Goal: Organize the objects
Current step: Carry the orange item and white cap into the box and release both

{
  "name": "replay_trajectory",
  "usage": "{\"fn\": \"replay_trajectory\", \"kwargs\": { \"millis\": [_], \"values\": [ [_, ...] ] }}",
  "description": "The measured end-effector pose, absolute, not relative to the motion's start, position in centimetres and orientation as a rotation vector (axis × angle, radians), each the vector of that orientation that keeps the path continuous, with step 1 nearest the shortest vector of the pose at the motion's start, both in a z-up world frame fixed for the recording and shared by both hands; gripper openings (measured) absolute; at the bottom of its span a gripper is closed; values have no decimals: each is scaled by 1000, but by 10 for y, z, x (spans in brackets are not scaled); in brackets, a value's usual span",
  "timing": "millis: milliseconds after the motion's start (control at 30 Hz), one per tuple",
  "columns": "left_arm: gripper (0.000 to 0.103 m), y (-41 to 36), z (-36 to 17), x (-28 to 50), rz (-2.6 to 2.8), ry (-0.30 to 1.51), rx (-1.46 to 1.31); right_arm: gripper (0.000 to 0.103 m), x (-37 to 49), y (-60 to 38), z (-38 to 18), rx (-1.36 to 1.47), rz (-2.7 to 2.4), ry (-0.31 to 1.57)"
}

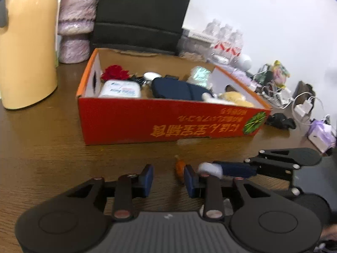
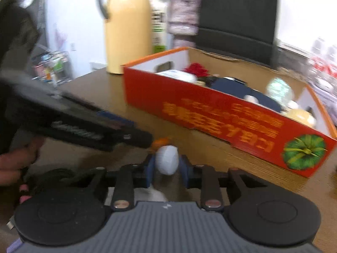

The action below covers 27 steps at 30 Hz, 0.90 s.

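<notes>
Left tongs (image 1: 168, 178) low over the brown tabletop (image 1: 52, 147), blue pads parted, nothing between them; released. A small orange thing (image 1: 180, 168), too blurred to name, lay on the tabletop just beyond the right-hand pad, touching or nearly touching it; contact could not be told.

Right tongs (image 2: 166, 168) clenched on a small white rounded object (image 2: 167, 162), both blue pads pressed against its sides. The left wrist view showed the same tongs reaching in from the right, the white object at their tip, just beside the left tongs' right pad. The right wrist view showed the left tongs entering from the left, their tip near the white object, the orange thing just past it. A hand (image 2: 14, 164) held the left tool at the left edge of that view.

Orange cardboard box (image 1: 168, 124) sat open on the tabletop, beyond both tongs, printed long side nearest, a green fruit picture at its right end. Inside: red flower (image 1: 114, 73) at far left, white packet (image 1: 120, 89) in front of it, dark blue pouch (image 1: 179, 88) in the middle, a pale yellow plush thing (image 1: 233, 98) at right.

Cream-yellow flask (image 1: 27, 46) stood left of the box, a mottled purple vase (image 1: 75, 25) beyond it. Black chair back (image 1: 143, 12) rose behind the box. Cluttered bottles, cables and chargers lay to the far right.
</notes>
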<state>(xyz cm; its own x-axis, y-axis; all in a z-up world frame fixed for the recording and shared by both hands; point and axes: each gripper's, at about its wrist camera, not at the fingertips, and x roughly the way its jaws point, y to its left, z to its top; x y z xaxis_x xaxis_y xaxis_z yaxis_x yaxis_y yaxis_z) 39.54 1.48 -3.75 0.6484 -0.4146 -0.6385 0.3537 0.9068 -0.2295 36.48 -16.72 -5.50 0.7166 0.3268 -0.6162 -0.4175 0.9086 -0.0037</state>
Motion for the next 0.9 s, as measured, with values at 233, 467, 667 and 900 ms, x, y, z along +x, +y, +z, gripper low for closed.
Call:
{"fn": "replay_trajectory", "kwargs": {
  "millis": [233,467,667,900],
  "values": [
    [29,-5,-42,399,-461,749,-21,20,370,-176,-57,-116,372,652],
    [10,-11,-45,396,-458,740,21,20,382,-171,-57,-127,374,645],
    [10,2,-25,385,-367,691,15,10,374,-177,-51,-111,350,622],
    [10,26,38,290,-352,545,9,9,283,-198,13,-107,344,459]
  ]
}}
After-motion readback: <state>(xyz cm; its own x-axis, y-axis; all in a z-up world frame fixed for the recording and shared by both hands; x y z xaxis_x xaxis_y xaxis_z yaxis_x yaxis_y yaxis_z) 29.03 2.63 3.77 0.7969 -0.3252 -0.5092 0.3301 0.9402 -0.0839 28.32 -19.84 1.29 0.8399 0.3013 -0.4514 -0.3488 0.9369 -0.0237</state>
